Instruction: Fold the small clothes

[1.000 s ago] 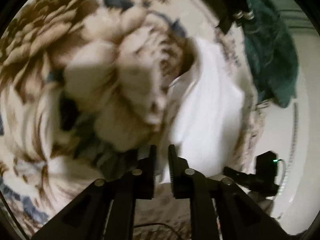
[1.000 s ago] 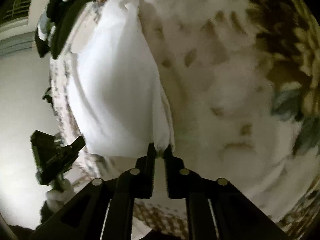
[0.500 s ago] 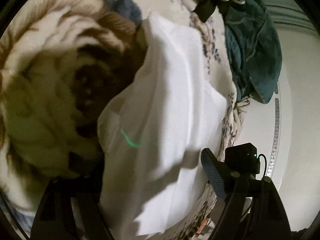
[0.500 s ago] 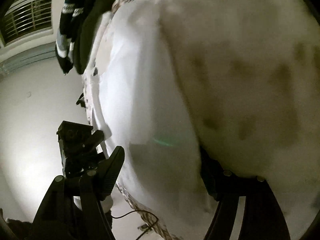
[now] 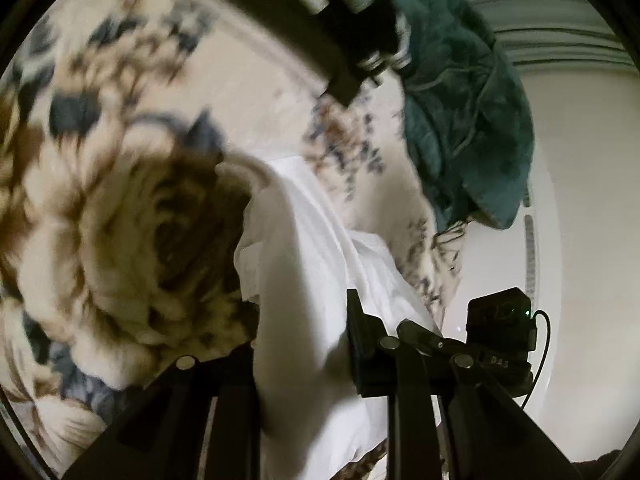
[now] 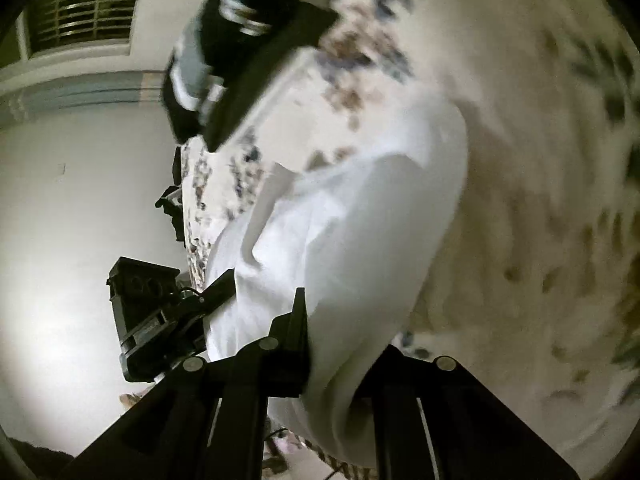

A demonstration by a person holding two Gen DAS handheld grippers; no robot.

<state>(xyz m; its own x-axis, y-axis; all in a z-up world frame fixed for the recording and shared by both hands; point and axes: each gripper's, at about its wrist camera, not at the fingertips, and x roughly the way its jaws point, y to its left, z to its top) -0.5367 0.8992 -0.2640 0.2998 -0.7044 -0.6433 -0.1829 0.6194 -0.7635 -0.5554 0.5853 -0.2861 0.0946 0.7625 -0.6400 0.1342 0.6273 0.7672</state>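
Note:
A small white garment lies on a floral blanket near its edge. In the left wrist view my left gripper is open, its fingers wide apart with the white cloth lying between them. In the right wrist view the same white garment fills the middle, and my right gripper is open with the cloth bulging between its fingers. The right finger of each gripper's far side is partly hidden by cloth. Each view shows the other gripper's camera block beside the garment.
A dark teal garment hangs over the blanket's edge at the upper right of the left view. A black piece with white stripes lies at the far edge. A pale floor lies beyond the blanket. A barred window is behind.
Both grippers were shut on the white garment's corners one second ago; they have since opened wide and let go. Both have moved in closer over the cloth.

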